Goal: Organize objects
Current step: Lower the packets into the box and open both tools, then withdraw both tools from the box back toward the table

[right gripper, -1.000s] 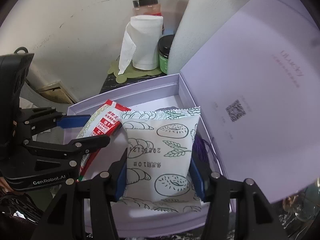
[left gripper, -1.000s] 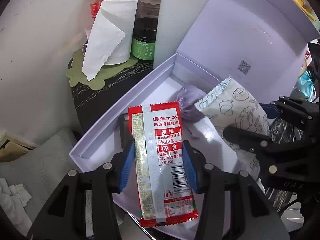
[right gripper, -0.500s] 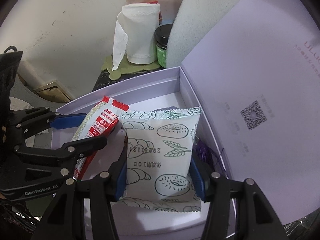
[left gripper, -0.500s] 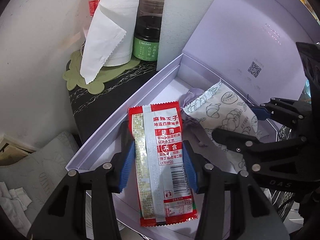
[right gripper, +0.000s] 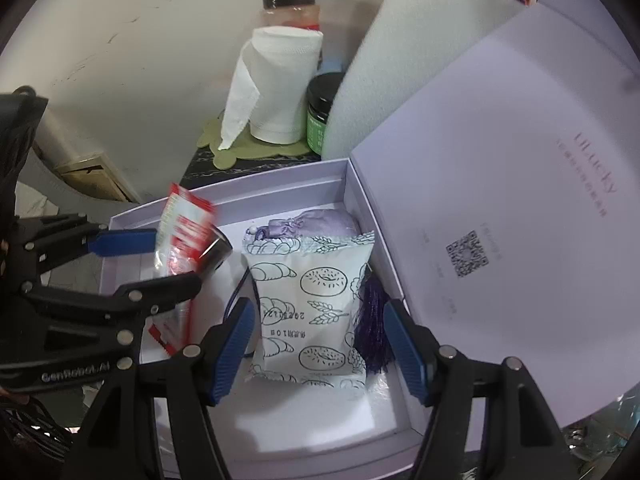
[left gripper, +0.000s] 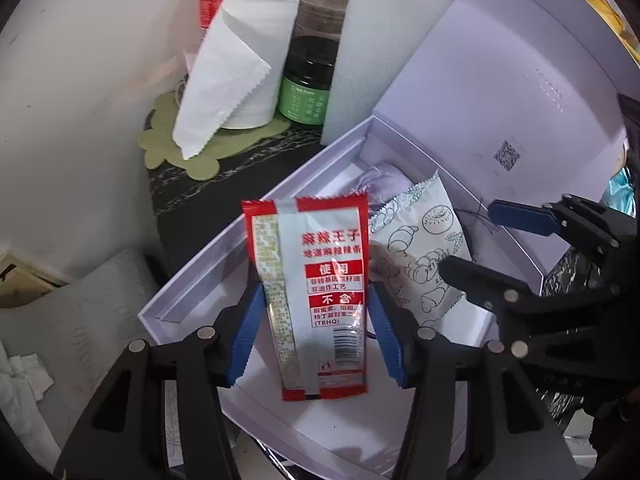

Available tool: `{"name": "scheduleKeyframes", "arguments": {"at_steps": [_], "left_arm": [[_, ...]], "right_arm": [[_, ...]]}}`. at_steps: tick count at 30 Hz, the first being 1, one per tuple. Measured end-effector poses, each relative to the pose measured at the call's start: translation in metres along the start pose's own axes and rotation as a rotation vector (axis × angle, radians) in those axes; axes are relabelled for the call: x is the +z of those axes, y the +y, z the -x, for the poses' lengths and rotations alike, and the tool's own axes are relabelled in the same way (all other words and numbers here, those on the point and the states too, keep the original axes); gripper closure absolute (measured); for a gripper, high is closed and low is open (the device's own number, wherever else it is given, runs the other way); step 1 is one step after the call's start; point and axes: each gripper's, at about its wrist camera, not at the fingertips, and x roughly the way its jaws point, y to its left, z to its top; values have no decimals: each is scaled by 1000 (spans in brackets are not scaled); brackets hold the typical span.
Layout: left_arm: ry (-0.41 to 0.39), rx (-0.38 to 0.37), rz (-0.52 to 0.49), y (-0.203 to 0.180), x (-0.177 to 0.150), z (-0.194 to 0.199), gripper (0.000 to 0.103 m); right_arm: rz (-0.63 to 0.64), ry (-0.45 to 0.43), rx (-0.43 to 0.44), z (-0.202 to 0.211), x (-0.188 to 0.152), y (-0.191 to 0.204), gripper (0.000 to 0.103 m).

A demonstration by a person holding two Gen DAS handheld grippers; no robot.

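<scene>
Both grippers' jaws have just been opening: red packet [left gripper: 316, 292] and white packet [right gripper: 312, 312], pinched a second ago, now loose between the pads. Left gripper [left gripper: 316, 334] spread; red packet between the pads, a gap showing at the right pad, over the box [left gripper: 192, 284]. Right gripper [right gripper: 320, 344] spread, clear of white packet on both sides; packet lies on box floor, beside purple pouch [right gripper: 320, 222] and tassel [right gripper: 372, 328]. Lid [right gripper: 500, 200] stands open.
</scene>
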Motion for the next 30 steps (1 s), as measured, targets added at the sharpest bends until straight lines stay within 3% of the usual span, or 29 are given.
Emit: {"name": "scheduleKeyframes", "arguments": {"at_steps": [10,30], "left_arm": [[-46,60,26,-8,-1,35,45],[-151,90,47,-38,-27,138,45]], "right_arm": [[-2,-56,-4,36,-4,-3,36],[20,-178,-16,132,-25,5,36]]}}
